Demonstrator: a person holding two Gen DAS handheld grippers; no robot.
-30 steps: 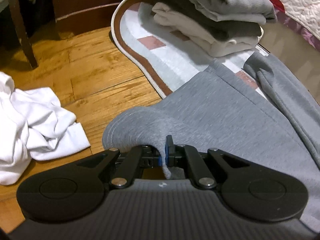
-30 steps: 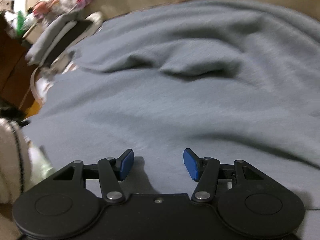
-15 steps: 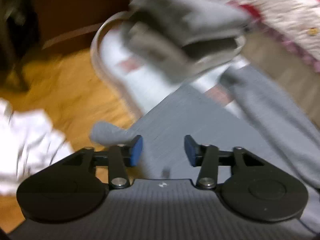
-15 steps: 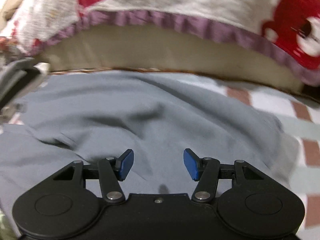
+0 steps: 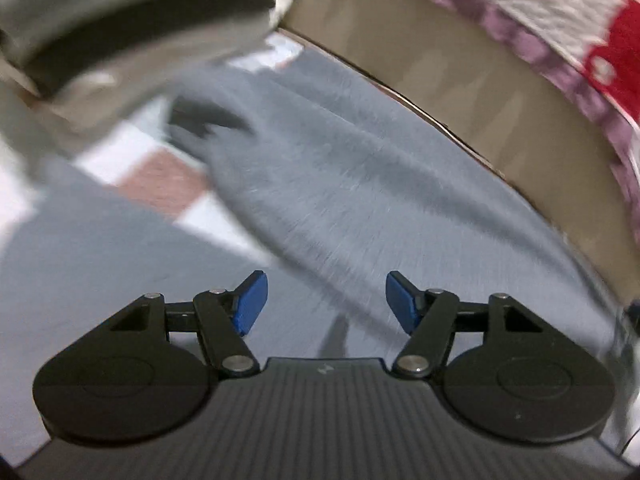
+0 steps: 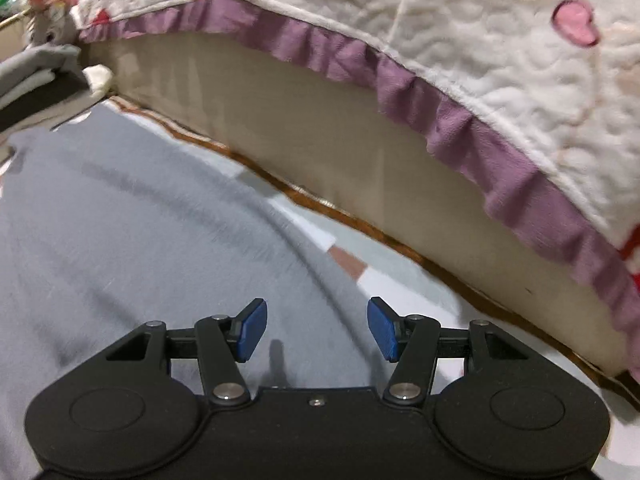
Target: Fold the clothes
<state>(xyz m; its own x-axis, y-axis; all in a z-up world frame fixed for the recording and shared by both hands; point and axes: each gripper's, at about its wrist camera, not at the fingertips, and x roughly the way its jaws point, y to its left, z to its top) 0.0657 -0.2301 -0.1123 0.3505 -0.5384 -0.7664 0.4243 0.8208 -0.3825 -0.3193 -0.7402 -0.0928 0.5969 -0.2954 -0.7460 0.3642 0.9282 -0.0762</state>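
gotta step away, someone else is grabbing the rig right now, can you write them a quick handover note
Left gripper: open, empty, over the grey garment.
Right gripper: open, empty, over the same garment near its edge by the bed base.
Things: the garment lies spread on the patterned mat; a stack of folded clothes sits at the mat's far end.
Done: several items are folded and stacked.
Left: neither gripper holds the grey garment; fold it, probably add it to the stack.
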